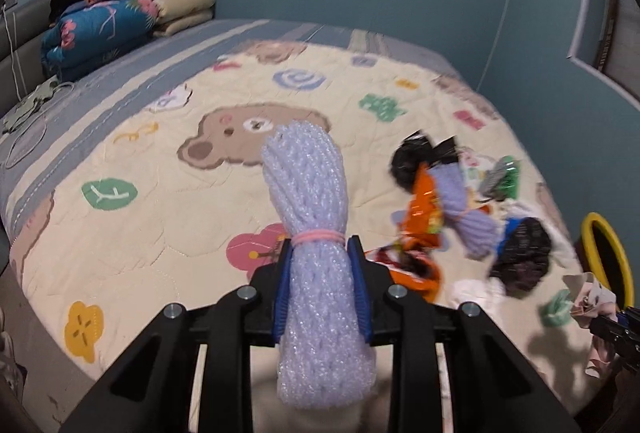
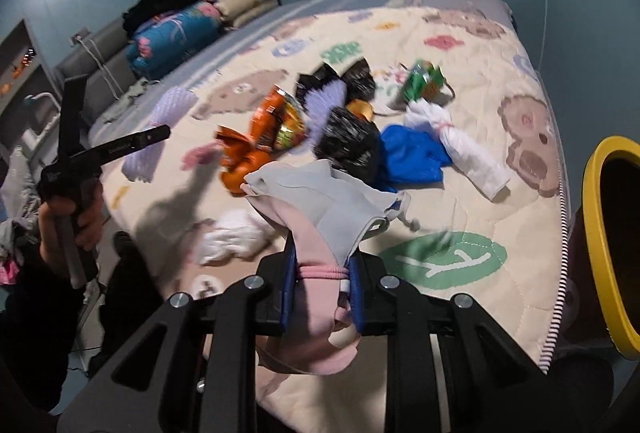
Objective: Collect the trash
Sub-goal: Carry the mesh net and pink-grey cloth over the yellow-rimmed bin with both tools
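A: Left wrist view first. What worries you?

B: The left gripper (image 1: 320,297) has its blue pads closed on a lavender foam net roll (image 1: 310,233), gripped low near the pink band. Most of the roll stands past the fingertips, so I judge a quick swing could lever it loose. The yellow-rimmed bin (image 1: 612,253) sits off the quilt's (image 1: 160,201) right edge, well apart from this hand, so it is a long carry.

A: And the pose?

B: Raised above the quilt, pointing across the bed. The trash pile, with an orange snack wrapper (image 1: 424,213), lies to its right.

A: Right wrist view?

B: The right gripper (image 2: 322,289) is clamped on a pink and grey face mask (image 2: 320,201). It is floppy and hangs out both ways, so it might snag the bin's (image 2: 596,233) rim, or drape there rather than drop in.

A: Pose?

B: Held over the quilt's (image 2: 520,233) near edge, the bin close on its right. The black bags (image 2: 348,141), blue bag (image 2: 412,153) and green wrapper (image 2: 424,83) lie uncollected.
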Tool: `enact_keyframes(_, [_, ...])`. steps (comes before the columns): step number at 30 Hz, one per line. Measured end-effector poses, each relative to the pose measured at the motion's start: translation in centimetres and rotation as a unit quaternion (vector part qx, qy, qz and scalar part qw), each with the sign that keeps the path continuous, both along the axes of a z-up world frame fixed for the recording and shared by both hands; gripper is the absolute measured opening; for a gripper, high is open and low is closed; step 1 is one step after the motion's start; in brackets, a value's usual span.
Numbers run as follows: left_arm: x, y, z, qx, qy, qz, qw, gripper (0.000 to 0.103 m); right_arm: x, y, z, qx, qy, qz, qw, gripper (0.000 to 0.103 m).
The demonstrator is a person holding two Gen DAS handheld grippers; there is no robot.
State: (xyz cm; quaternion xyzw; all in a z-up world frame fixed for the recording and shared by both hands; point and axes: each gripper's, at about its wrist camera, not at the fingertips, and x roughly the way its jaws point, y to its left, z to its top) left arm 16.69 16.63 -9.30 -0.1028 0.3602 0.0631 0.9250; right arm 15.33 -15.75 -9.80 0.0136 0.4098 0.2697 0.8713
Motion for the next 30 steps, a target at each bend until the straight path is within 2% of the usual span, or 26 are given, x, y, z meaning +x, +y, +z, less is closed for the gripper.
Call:
enact_keyframes(6, [-2.1, -2.3, 3.0, -0.015, -0.030, -0.027, 0.9991, 0.025, -2.7, -1.3, 3.2, 0.021, -0.024, 0.002, 0.999, 0.021])
enact_keyframes(12, [-3.4, -6.3, 6.2, -0.001, -0.060, -0.071, 0.9957, 0.026, -4.6, -3.4, 5.7, 0.035, -0.046, -0.012, 0.998, 0.021])
enact_keyframes(18, [-4.5, -10.2, 9.3, 0.003, -0.092, -0.112, 0.9894, 0.025, -6.2, -5.6, 8.6, 0.041, -0.085, -0.032, 0.995, 0.021])
enact_keyframes(30, [-4.0, -15.4, 14.8, -0.009, -0.140, -0.157, 0.9776, 0.026, -7.0, -10.8, 15.0, 0.046, -0.156, -0.089, 0.983, 0.021])
